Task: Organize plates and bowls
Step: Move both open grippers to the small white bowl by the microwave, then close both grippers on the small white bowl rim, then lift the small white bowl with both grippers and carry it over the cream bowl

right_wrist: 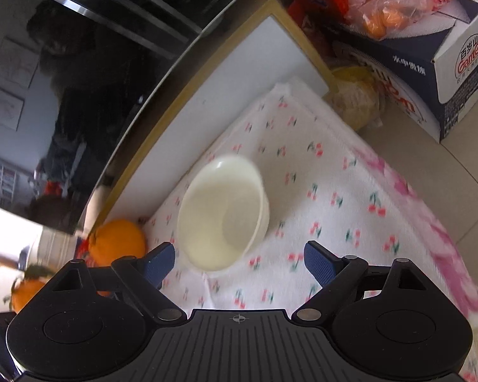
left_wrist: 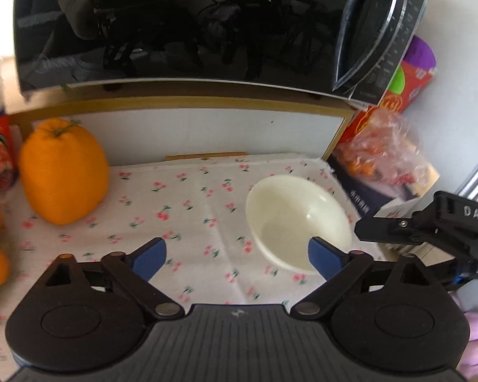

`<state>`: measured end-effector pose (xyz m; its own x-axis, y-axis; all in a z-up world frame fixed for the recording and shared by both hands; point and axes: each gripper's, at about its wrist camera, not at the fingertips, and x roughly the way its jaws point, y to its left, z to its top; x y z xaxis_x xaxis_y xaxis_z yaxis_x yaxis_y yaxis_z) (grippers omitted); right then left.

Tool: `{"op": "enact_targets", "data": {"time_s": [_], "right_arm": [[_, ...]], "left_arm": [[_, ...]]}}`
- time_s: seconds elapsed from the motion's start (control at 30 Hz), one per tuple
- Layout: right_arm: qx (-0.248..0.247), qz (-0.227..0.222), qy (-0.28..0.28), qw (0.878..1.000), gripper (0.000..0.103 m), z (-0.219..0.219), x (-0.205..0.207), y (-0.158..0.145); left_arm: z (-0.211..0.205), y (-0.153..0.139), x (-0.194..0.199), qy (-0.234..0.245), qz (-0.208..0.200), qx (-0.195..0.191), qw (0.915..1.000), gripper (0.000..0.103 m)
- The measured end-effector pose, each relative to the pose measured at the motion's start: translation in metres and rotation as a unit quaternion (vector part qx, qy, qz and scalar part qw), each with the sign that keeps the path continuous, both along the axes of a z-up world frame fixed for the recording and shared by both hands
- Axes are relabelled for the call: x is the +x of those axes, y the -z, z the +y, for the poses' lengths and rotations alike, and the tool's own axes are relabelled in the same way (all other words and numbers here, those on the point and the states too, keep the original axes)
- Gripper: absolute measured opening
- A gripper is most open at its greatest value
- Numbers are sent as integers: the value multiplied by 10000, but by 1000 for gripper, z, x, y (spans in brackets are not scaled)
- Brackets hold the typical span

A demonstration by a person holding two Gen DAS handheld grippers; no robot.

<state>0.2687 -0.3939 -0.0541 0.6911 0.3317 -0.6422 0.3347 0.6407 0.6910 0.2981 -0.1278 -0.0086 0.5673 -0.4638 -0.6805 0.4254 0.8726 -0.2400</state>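
Bowl (left_wrist: 298, 221), cream, upright, empty: on cherry-print cloth (left_wrist: 188, 210) over the table, right of large orange fruit (left_wrist: 63, 172), before black microwave (left_wrist: 175, 25).
Left gripper (left_wrist: 237, 256): jaws apart, empty, right pad over the near rim.
Right gripper (right_wrist: 239, 262): jaws apart, empty, short of bowl.
Handling: likely straddle rim wall squarely, clamp gently, lift level.

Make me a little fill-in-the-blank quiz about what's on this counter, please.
1. The white bowl sits on a cloth printed with small ____.
2. The left gripper and the right gripper both have their jaws ____.
3. The large fruit at the cloth's far corner is coloured ____.
4. Inside, the bowl is ____.

Missing words: cherries; open; orange; empty
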Motion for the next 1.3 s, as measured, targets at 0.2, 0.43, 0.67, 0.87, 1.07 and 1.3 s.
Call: {"op": "enact_targets", "data": {"time_s": [0.2, 0.43, 0.67, 0.87, 1.07, 1.3], "right_arm": [[118, -273, 318, 9991, 89, -15, 6, 16], [161, -265, 417, 9986, 70, -20, 14, 31], [202, -335, 311, 9988, 45, -13, 19, 36], [175, -297, 189, 9992, 18, -3, 23, 40], [49, -316, 142, 9994, 15, 1, 23, 38], [-16, -348, 103, 9993, 15, 2, 19, 28]], "left_arm": [[-11, 14, 9, 34, 127, -264, 9996, 70], [-14, 26, 16, 79, 319, -261, 9991, 49], [-10, 29, 20, 53, 504, -358, 9981, 32], [-13, 29, 19, 73, 511, -327, 9981, 15], [-20, 29, 17, 106, 520, -218, 9984, 13], [-18, 24, 12, 102, 489, -189, 9986, 13]]}}
